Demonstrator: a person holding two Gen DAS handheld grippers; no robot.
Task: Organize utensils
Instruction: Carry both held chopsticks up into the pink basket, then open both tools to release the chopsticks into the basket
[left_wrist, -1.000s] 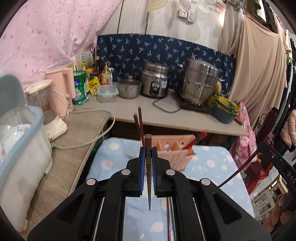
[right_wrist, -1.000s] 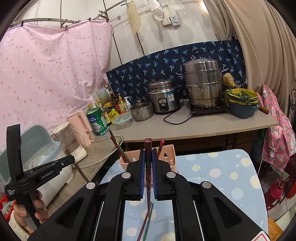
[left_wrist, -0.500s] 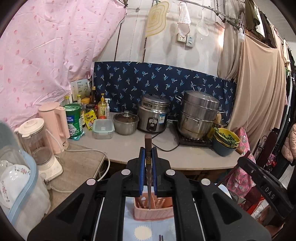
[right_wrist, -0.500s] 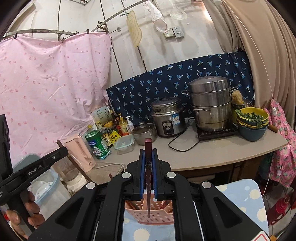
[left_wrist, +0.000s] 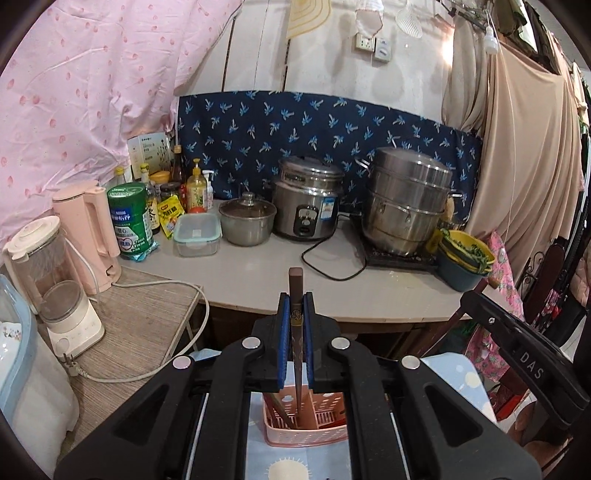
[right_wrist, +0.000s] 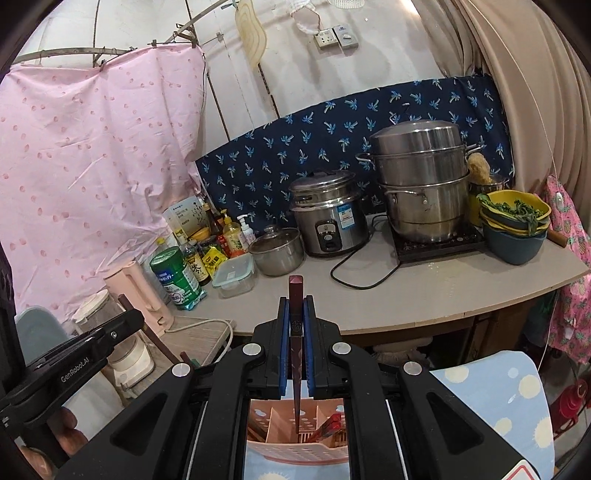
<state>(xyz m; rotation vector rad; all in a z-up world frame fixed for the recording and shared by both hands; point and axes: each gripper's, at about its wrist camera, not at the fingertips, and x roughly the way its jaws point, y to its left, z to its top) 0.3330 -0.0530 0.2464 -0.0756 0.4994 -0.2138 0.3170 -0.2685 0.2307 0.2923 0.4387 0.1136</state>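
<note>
In the left wrist view, the left gripper (left_wrist: 296, 339) fills the lower centre of the frame, its blue-padded fingers (left_wrist: 283, 343) clenched on a brown chopstick (left_wrist: 295, 295) that stands upright between them, its square top rising above the pads and its thin end reaching down into the pink utensil basket (left_wrist: 306, 437) at the bottom centre. That basket sits on a blue cloth with pale dots (left_wrist: 454, 373), and a few other sticks lean inside its left part. At the right edge of this view, the black body of the other gripper crosses the frame. In the right wrist view, the right gripper (right_wrist: 296, 343) likewise occupies the lower centre, its fingers (right_wrist: 309, 347) grasping a dark reddish chopstick (right_wrist: 296, 291) held upright, with the pointed end hanging over a middle compartment of the same basket (right_wrist: 295, 454); whether the tip touches the bottom cannot be told. A red utensil lies slanted in the compartment just right of it. Beyond both grippers runs the desk (left_wrist: 258, 277), carrying a rice cooker (left_wrist: 308, 199), a stacked steel steamer (left_wrist: 406, 199), a small lidded pot (left_wrist: 247, 218), a green tin (left_wrist: 129, 218), a pink kettle (left_wrist: 90, 229) and yellow bowls with greens (right_wrist: 513, 218) at the right.
</note>
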